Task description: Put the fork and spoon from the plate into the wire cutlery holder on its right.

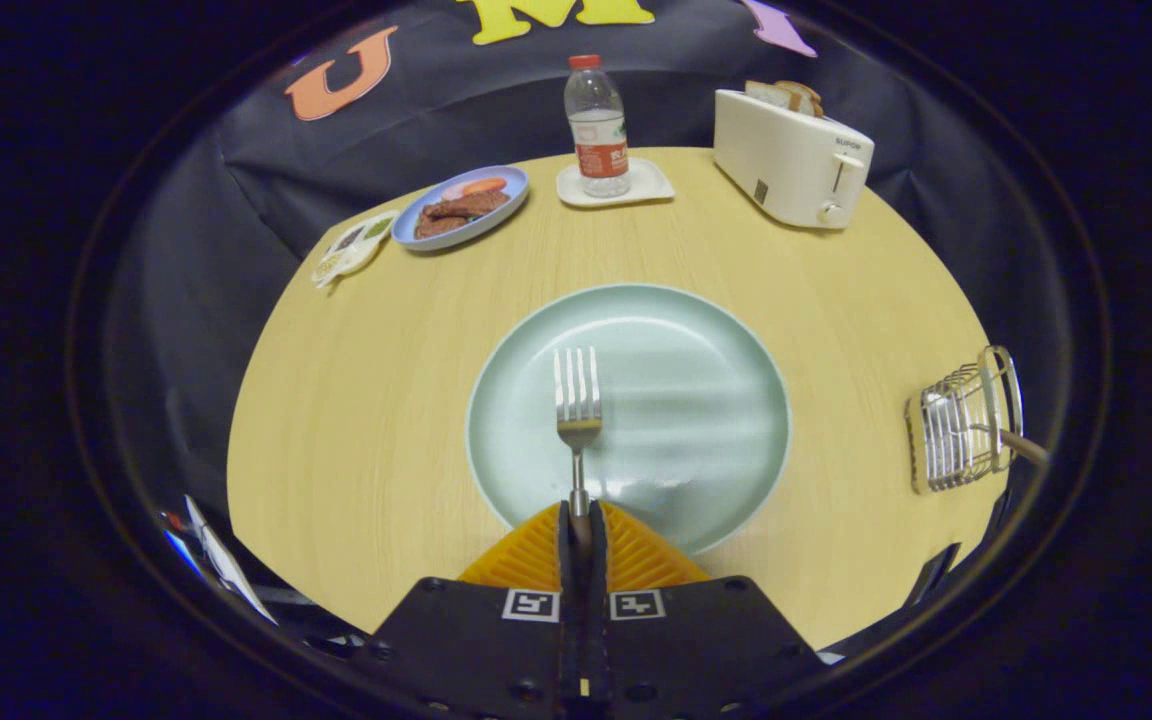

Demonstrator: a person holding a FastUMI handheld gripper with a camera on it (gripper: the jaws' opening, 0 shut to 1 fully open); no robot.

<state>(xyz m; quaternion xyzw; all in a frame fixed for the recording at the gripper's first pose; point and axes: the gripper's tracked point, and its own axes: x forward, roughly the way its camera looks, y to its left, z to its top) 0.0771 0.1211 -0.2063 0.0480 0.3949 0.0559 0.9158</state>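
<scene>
The gripper (583,520) has its orange fingers pinched tight on the fork (577,400) handle, tines pointing straight ahead over the pale green plate (696,400). The wire cutlery holder (961,422) sits well off to the right on the wooden table (356,400), a handle already poking from it.

A round pale wooden table (386,400) stands before the booth's black cloth wall (236,200), glare falling across its top.
</scene>
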